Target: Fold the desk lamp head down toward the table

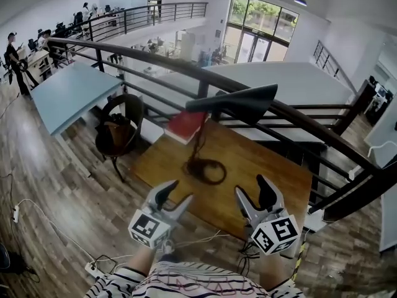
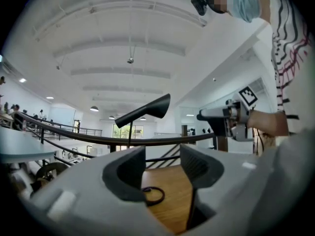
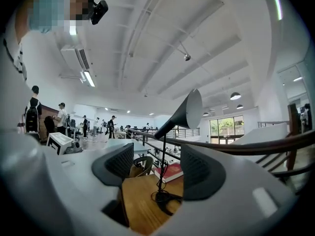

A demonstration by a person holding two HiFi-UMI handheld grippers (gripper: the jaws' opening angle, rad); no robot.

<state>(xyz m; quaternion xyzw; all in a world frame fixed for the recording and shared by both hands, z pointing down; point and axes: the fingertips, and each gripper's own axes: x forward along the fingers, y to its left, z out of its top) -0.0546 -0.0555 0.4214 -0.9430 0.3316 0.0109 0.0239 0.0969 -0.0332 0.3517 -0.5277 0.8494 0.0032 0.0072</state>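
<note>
Position of the lamp head (image 1: 232, 101) is raised: the dark cone sits at the centre of the head view, roughly level, its wide end toward the right of the frame. It is carried on a thin stem (image 1: 198, 143) that rises from a dark ring base (image 1: 206, 171) resting on the wooden table (image 1: 273, 166). A red book (image 1: 185, 126) lies at the table's far left corner, just beyond the stem. A dark curved railing (image 1: 310, 129) runs behind the table, and a round chair (image 1: 119, 129) stands to the table's left. The left gripper (image 1: 180, 191) is at the lower centre-left of the head view, over the near table edge. In the left gripper view its jaws are parted with nothing between them; the ring base shows through the gap, well apart from the pads. The right gripper (image 1: 249, 186) is at the lower centre-right, also over the near edge. In the right gripper view it is likewise released and empty, with stem, base and book visible beyond the gap. Neither gripper touches the lamp; both are held near the base and well below the head.
</note>
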